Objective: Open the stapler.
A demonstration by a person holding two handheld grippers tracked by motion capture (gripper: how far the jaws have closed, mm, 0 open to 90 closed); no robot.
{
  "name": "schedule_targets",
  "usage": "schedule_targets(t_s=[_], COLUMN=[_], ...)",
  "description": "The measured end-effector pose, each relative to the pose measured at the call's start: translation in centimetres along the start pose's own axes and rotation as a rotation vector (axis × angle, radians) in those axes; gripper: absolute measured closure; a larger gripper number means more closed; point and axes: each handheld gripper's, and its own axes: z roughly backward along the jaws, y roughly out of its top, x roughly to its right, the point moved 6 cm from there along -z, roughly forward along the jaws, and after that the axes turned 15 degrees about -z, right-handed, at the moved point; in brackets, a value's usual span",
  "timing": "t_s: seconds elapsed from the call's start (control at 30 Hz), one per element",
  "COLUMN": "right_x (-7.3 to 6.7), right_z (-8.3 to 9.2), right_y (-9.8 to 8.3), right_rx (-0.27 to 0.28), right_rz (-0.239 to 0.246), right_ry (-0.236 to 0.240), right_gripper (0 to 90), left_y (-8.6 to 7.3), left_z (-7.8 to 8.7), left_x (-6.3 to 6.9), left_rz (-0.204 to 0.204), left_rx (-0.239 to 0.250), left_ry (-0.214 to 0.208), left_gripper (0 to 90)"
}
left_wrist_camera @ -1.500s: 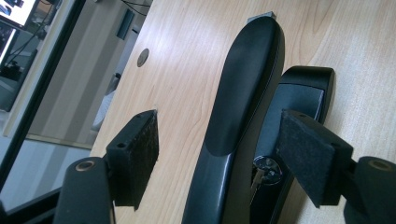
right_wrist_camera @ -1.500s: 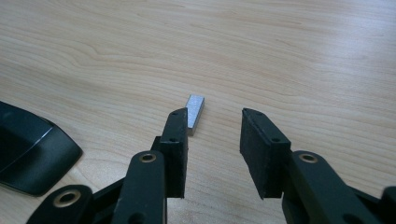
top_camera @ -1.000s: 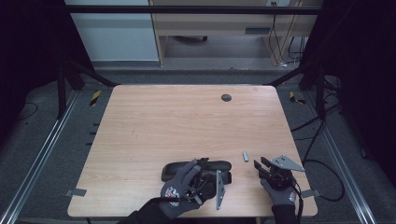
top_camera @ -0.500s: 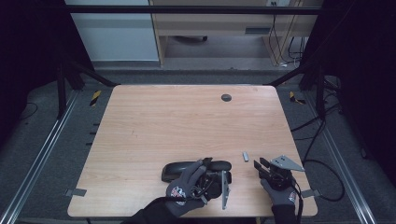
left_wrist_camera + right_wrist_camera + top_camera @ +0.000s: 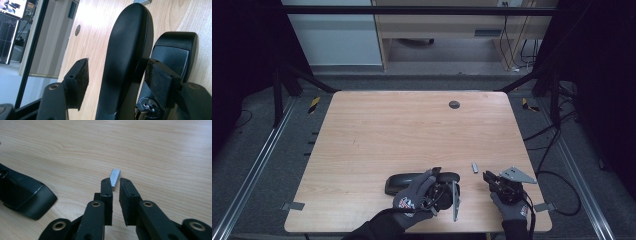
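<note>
- A long black plastic stapler [image 5: 419, 180] is seen lying near the front edge of the light wooden surface [image 5: 412, 130], just in front of the person.
- The left hand-held gripper [image 5: 439, 192] is held by a gloved hand [image 5: 414, 197] directly over the right part of the stapler.
- In the left gripper view, the rounded black top arm of the stapler [image 5: 125, 57] stands between the two jaws, and its flat black base [image 5: 172, 53] lies beside it, partly behind one jaw.
- The jaws of the left hand-held gripper are wide and have just been closing a little; one pad [image 5: 160, 80] is at the side of the stapler, the other pad [image 5: 80, 80] is kept apart from it by a visible gap.
- A small silver metal strip of staples [image 5: 115, 177] lies flat on the surface, to the right of the stapler and apart from it.
- The right hand-held gripper [image 5: 115, 182] is placed just behind this strip, with its tips at the near end of it.
- Its jaws have just been closing and are now narrow; whether the strip is pressed by the pads cannot be told.
</note>
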Motion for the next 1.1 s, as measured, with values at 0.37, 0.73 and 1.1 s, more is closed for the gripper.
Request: schedule_targets(t_s=[0.37, 0.73, 1.1], right_x=[-1.0, -2.5, -4.6], right_z=[-0.3, -0.6, -1.2], right_y=[-0.3, -0.6, -1.3], right_rx=[-0.022, -0.033, -0.058], right_rz=[0.008, 0.012, 0.012], right_ry=[0.044, 0.104, 0.174], right_gripper=[90.0, 90.0, 90.0], left_y=[0.2, 0.4, 0.5], left_z=[-0.2, -0.3, -0.3], left_x=[0.1, 0.3, 0.4], left_rz=[-0.018, -0.040, -0.064], left_rx=[-0.008, -0.015, -0.024], left_ry=[0.009, -0.001, 0.018], left_gripper=[44.9, 54.1, 55.4])
